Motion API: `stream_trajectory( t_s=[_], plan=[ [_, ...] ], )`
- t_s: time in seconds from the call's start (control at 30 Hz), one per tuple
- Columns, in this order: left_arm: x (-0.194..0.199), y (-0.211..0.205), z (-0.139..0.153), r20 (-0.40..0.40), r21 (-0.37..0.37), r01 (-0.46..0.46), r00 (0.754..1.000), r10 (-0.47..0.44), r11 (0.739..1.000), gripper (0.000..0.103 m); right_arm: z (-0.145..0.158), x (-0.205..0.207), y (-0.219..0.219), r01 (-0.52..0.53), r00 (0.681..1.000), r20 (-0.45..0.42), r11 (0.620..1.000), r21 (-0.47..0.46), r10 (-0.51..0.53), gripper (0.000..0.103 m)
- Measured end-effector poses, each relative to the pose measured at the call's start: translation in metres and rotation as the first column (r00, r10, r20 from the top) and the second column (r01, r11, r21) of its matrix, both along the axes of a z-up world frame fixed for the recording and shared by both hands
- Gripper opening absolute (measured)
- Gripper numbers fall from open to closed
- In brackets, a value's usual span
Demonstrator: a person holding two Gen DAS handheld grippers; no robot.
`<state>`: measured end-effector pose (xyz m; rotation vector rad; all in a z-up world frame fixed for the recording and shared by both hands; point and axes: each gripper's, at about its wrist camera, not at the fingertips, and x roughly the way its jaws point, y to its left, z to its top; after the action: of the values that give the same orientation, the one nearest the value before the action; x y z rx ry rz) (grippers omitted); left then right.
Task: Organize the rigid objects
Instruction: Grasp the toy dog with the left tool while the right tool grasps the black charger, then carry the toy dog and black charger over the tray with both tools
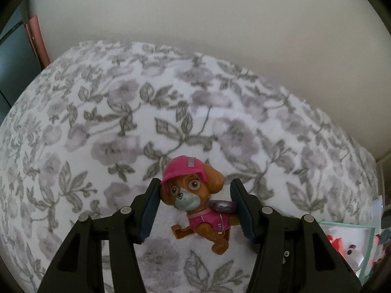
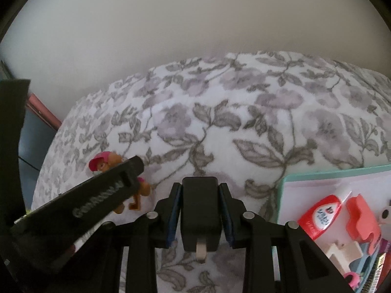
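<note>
A toy dog (image 1: pixel 195 202) with a pink cap and pink vest sits between the blue pads of my left gripper (image 1: pixel 195 185). Its head presses on the left pad and its backpack on the right pad, so the gripper is shut on it, just above the floral blanket (image 1: pixel 117 122). The right wrist view shows the same toy dog (image 2: pixel 103 163) partly hidden behind a left gripper finger (image 2: pixel 110 190), with its legs hanging free. My right gripper (image 2: pixel 200 186) is shut on a black plug-like block (image 2: pixel 200 214) with a metal prong at its near end.
A teal-rimmed box (image 2: pixel 281 195) lies on the blanket (image 2: pixel 220 122) at the right, holding a red and white tube (image 2: pixel 320 217), a coral piece (image 2: pixel 364 222) and other small items. The same box (image 1: pixel 366 251) shows at the lower right. A plain wall stands behind; a pink-edged frame (image 1: pixel 36 39) is far left.
</note>
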<state>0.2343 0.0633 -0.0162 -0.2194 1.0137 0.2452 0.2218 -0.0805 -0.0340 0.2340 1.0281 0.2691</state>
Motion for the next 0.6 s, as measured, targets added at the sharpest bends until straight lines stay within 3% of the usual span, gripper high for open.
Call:
stream_trajectory(
  t_s=[0.6],
  plan=[
    [-0.039, -0.05, 0.063, 0.089, 0.054, 0.1, 0.991, -0.105, 0.993, 0.059, 0.056, -0.033, -0.049, 0.112, 0.992, 0.05, 0.992, 0.056, -0.115, 0.032]
  ],
)
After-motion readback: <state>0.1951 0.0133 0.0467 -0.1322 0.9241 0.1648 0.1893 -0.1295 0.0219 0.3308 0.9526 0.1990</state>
